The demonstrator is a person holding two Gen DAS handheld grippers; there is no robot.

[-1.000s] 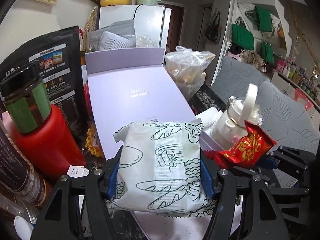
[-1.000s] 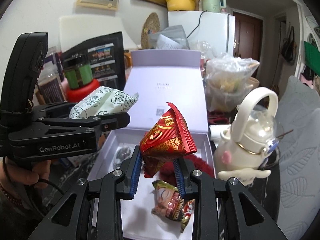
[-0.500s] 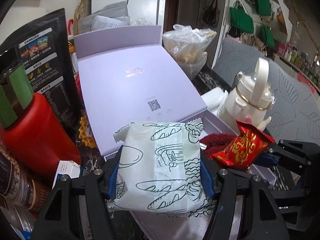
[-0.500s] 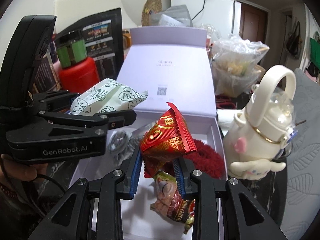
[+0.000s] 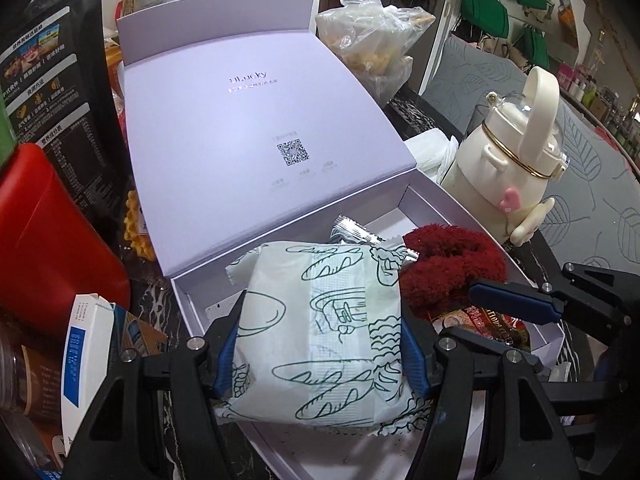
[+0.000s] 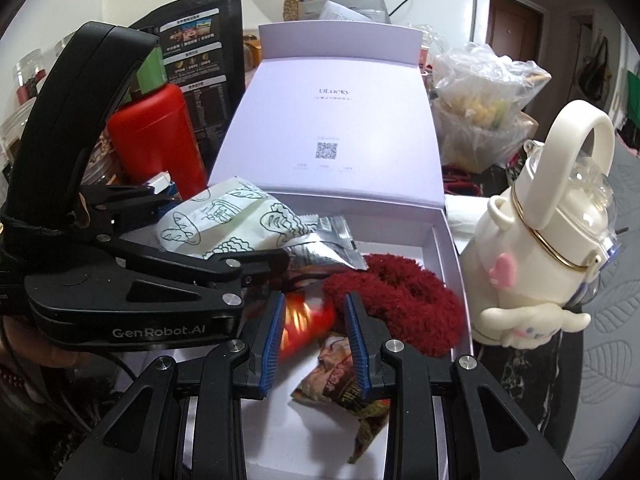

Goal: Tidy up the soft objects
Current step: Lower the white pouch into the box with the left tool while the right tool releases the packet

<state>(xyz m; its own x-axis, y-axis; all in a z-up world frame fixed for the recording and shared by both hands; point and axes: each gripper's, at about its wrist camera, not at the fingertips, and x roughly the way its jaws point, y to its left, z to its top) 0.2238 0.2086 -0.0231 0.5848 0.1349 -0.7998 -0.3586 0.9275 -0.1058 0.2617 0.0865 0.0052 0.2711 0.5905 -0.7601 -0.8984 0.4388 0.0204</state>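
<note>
Over open lilac cardboard box (image 5: 448,204), my left gripper (image 5: 320,344) pinches white soft packet printed with green bread drawings (image 5: 320,320) across its width, pads pressing both sides so it hangs flat above near-left of box.

My right gripper (image 6: 314,332), jaws narrowed, nips blurred red foil snack packet (image 6: 304,320) low over box floor, ready for drop.

Dark red fluffy scrunchie (image 6: 396,300), silver foil sachet (image 6: 332,244), brown snack wrapper (image 6: 344,384) lie inside already, so free space is near-left.

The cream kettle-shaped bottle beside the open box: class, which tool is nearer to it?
Right. The right tool sits over the box end beside the bottle; the left tool, holding the bread packet, is farther along.
</note>
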